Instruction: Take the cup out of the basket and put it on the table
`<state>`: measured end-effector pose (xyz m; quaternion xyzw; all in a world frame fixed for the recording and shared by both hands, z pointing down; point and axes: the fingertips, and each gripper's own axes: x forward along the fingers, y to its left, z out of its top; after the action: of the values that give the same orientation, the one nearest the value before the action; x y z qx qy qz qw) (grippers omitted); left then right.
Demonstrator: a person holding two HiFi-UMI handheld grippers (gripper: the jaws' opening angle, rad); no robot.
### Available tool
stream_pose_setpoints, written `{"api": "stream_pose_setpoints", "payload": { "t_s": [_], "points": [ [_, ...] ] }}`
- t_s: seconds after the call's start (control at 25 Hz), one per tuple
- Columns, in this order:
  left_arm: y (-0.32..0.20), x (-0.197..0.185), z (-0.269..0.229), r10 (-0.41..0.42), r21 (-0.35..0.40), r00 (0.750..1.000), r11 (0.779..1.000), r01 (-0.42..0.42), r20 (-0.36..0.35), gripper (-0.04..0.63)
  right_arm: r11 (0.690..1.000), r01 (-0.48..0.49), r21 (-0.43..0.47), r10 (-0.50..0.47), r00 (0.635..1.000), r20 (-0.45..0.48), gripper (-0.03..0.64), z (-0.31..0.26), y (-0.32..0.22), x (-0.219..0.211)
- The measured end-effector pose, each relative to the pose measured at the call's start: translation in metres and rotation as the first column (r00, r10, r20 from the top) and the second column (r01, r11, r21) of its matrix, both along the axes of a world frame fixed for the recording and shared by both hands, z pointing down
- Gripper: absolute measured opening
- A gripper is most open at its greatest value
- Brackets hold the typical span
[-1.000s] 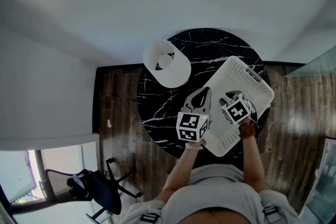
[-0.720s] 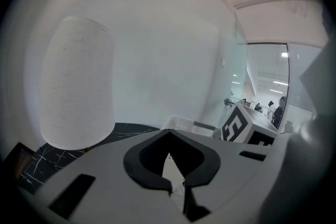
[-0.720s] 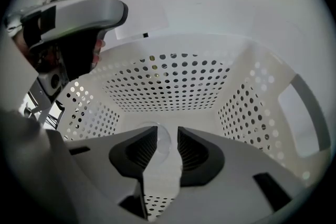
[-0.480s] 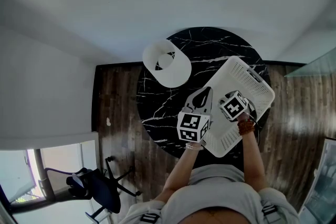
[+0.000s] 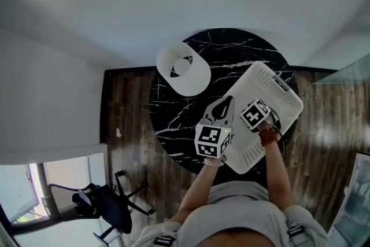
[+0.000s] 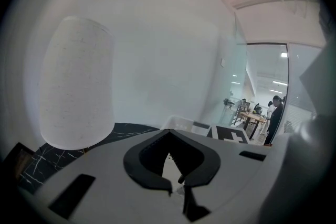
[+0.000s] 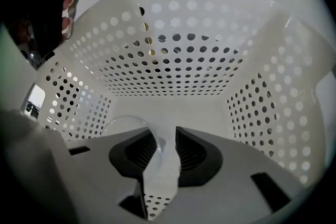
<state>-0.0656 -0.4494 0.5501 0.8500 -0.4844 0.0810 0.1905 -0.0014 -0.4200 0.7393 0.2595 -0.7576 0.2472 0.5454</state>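
Observation:
The white perforated basket [image 5: 276, 79] stands at the right edge of the round black marble table [image 5: 231, 49]. My right gripper [image 5: 255, 115] reaches down into it. In the right gripper view the basket's walls [image 7: 173, 60] surround a clear glass cup [image 7: 123, 122] lying low at the left. My right gripper [image 7: 166, 139] holds the cup's rim, the left finger inside the cup and the right finger outside. My left gripper [image 5: 222, 107] hovers over the table just left of the basket, shut and empty [image 6: 169, 134].
A tall white cylinder [image 5: 184, 69] stands at the table's back left and fills the left of the left gripper view [image 6: 76, 92]. A black office chair [image 5: 107, 208] sits on the wood floor at lower left. People stand far off behind glass [image 6: 273, 118].
My right gripper has shifted slightly up and left inside the basket. The left gripper has barely moved.

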Motion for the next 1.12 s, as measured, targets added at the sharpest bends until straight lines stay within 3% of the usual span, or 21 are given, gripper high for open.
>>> {"api": "stream_pose_setpoints", "payload": {
  "t_s": [0.48,0.68,0.96,1.12],
  "points": [
    [0.001,0.002,0.001,0.006,0.002,1.0,1.0,-0.006,0.009,0.005,0.998,-0.059,-0.027,0.06,0.997,0.045,0.084,0.003,-0.002,-0.002],
    [0.003,0.002,0.0,0.005,0.002,1.0,1.0,-0.005,0.002,0.005,0.994,-0.094,-0.047,0.094,0.996,-0.011,0.069,0.001,0.005,0.015],
    [0.008,0.003,-0.001,0.009,0.0,1.0,1.0,-0.009,0.0,0.005,0.997,-0.08,0.01,0.08,0.997,0.024,0.046,-0.002,-0.002,0.006],
    [0.011,0.002,-0.001,0.004,-0.001,1.0,1.0,-0.004,0.002,0.005,0.993,-0.12,0.016,0.118,0.989,0.093,0.035,-0.004,-0.005,0.0]
  ]
}}
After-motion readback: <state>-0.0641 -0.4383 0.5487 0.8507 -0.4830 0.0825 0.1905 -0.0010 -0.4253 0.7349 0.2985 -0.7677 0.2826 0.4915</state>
